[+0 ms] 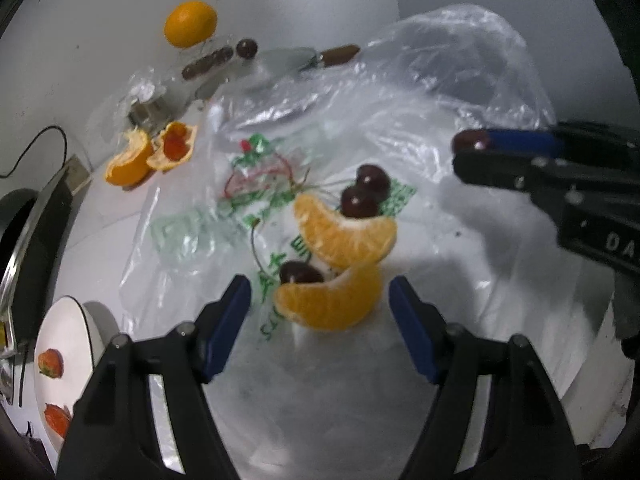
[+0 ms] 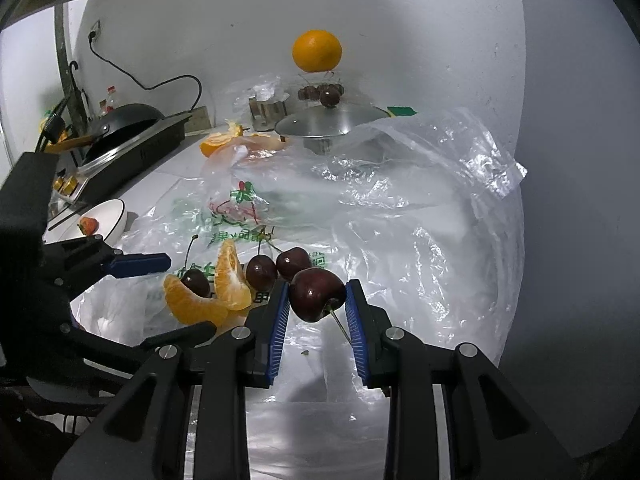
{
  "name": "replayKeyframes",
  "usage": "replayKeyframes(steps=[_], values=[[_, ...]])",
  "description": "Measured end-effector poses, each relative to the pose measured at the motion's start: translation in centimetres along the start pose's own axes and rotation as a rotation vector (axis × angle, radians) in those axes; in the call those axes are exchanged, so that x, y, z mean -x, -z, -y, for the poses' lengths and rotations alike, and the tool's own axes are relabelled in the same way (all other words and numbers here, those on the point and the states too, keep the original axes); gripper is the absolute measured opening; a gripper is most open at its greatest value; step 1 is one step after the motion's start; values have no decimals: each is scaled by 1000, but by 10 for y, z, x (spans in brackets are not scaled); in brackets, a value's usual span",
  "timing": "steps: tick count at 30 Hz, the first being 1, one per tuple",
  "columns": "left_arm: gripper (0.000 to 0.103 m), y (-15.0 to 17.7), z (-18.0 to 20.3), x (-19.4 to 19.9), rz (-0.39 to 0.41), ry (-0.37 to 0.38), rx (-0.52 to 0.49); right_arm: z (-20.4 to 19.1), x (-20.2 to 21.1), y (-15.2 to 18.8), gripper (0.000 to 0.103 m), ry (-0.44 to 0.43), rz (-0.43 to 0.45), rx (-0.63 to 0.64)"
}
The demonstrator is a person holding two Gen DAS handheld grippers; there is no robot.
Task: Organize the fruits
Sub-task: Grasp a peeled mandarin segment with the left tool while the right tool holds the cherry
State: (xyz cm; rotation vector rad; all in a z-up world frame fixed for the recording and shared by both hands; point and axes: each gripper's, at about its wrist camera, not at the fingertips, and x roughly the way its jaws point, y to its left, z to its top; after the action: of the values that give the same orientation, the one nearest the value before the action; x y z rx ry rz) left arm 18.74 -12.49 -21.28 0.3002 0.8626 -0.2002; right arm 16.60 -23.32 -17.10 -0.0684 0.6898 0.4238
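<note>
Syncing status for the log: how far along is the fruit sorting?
Done: two strawberries sit on the white plate. In hand: right gripper is shut on a cherry; left gripper is open at the nearer orange segment. Left: another segment and three cherries on the plastic bag.

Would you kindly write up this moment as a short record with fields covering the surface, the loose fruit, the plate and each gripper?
surface: printed plastic bag spread over a white counter
loose fruit: two orange segments and three cherries on the bag
whole orange: at the back by the wall
plate: white, holding red fruit pieces, left of the bag
left gripper: open, jaws either side of the nearer segment, not touching
right gripper: shut on a dark cherry
</note>
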Motion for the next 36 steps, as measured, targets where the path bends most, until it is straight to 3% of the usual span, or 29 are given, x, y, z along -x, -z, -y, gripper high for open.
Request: replayKeyframes(steps=[5,6,7,13,22,27,32,33,36], values=[[72,6,5,-7,-18,-7,-28,0,-2,0,30,-4,-3,3],[69,6,6,-7,-12,-6,-32,0,-2,0,30,-4,-2,2],[57,6,6,-6,-11,-5,-35,0,-2,0,30,-4,-2,1],[42,7,8,-2,-7,6,-36,0,-1,0,30,2,-4,1],[41,9,3,19,36,23,-15,-8,6,-1,30,2,6,14],[42,10,8,18,27,103,-2,-18,11,0,30,-6,11,33],[45,12,10,9,-10,108,9,-21,13,3,30,-5,4,34],[52,12,9,11,-5,102,10,-21,13,3,30,-2,2,33],[54,14,4,22,33,84,17,-18,13,4,30,6,0,29]])
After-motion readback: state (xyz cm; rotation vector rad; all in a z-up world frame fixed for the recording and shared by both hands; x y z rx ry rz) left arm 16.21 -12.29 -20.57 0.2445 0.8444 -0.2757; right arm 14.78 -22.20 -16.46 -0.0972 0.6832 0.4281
